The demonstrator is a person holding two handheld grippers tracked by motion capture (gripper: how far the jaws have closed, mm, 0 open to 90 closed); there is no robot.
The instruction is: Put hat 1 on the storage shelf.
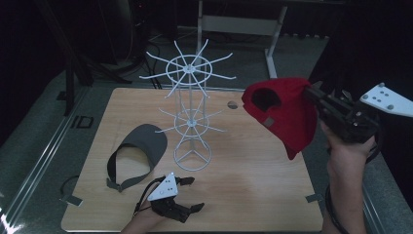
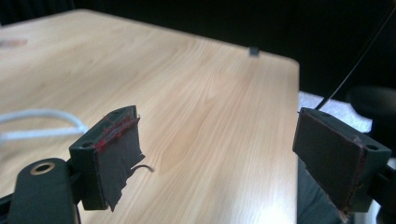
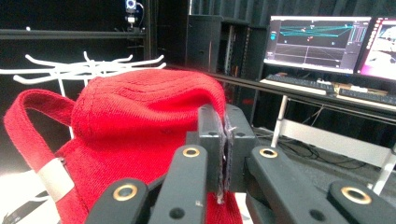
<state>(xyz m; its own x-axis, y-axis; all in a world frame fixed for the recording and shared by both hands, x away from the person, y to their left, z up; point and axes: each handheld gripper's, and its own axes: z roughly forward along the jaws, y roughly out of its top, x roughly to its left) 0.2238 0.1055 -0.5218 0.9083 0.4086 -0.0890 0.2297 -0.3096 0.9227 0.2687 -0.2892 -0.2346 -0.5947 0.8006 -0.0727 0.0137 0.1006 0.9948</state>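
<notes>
Red cap (image 1: 287,109) held off the table (image 1: 253,180) edge (aloft)

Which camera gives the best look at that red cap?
The high view: the whole red cap hangs in the air from the right gripper, beside the white rack. The right gripper view shows its knit fabric up close, pinched between the jaws. The left gripper view faces bare table.

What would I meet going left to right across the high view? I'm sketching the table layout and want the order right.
Grey visor → left tool, open near the table's front edge → white wire rack → red cap → right tool, shut on the cap's edge.
</notes>
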